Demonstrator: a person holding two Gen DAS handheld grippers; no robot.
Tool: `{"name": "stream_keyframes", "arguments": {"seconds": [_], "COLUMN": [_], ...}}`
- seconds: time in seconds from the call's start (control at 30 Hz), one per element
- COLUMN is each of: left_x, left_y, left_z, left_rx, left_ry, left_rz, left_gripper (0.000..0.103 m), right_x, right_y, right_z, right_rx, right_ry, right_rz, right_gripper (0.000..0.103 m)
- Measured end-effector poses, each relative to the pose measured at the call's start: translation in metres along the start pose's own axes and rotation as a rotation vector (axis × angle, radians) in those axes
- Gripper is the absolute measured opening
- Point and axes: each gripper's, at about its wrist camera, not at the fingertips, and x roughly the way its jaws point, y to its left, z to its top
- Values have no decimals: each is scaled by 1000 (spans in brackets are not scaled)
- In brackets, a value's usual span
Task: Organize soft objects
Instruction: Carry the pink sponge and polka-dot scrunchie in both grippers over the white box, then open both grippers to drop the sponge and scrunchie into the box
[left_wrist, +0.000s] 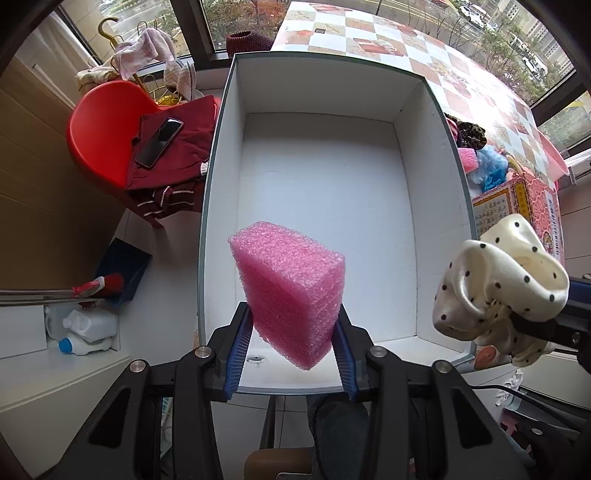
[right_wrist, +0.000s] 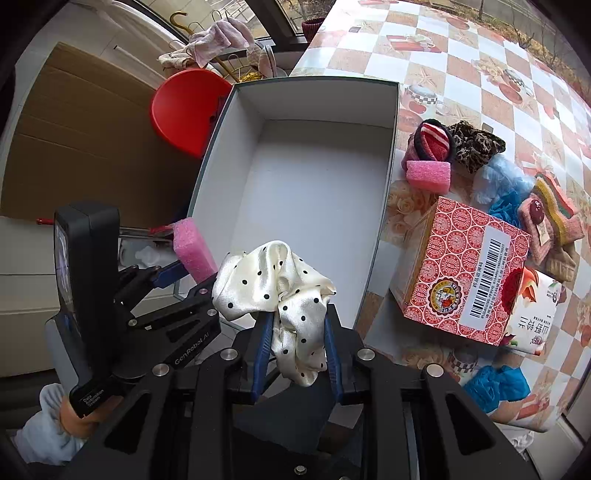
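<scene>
Currently left gripper (left_wrist: 293, 350) clamps one pink sponge (left_wrist: 291, 295); right gripper (right_wrist: 295, 354) one scrunchie (right_wrist: 280, 295).

— What is the left gripper (left_wrist: 293, 341) carrying?
— A pink foam block (left_wrist: 291, 295), coarse and bubbly in texture, clamped by its lower sides between the blue pads and tilted, above the near end of the white box (left_wrist: 410, 155).
— And the right gripper (right_wrist: 295, 349)?
— A cream satin scrunchie with black dots (right_wrist: 275, 286), bunched and pinched between its pads, near the box's front rim.
— What waits on the table?
— Just right of the box, a second pink foam block (right_wrist: 428, 176) lies flat, touching a red striped sock roll (right_wrist: 434, 142) (its far side is hidden). Beside that sit a leopard-print scrunchie (right_wrist: 474, 146), then a pale blue mesh puff (right_wrist: 498, 181).
</scene>
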Motion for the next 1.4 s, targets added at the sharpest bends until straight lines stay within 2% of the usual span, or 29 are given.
{"name": "stream_keyframes", "arguments": {"seconds": [0.43, 0.97, 1.17, 1.23, 1.3, 1.33, 1.4], "left_x": [24, 41, 38, 36, 33, 31, 30], "left_y": [8, 3, 1, 2, 3, 3, 2], "left_z": [0, -7, -9, -8, -8, -7, -6], "left_rx": [9, 55, 51, 44, 36, 32, 20], "left_ry": [36, 54, 44, 38, 32, 29, 25], "left_rz": [34, 70, 59, 57, 40, 22, 19], "left_gripper": [45, 45, 47, 50, 65, 68, 78], "right_x": [37, 83, 82, 80, 76, 74, 70], "right_y": [14, 22, 19, 17, 14, 14, 15], "right_z": [8, 11, 15, 15, 14, 13, 12], "right_rx": [-68, -62, -60, -56, -53, -53, -56], "right_ry": [57, 138, 127, 125, 122, 118, 106], "right_rz": [-62, -80, -79, -78, -79, -83, -73], "right_gripper": [28, 28, 29, 30, 45, 61, 64]}}
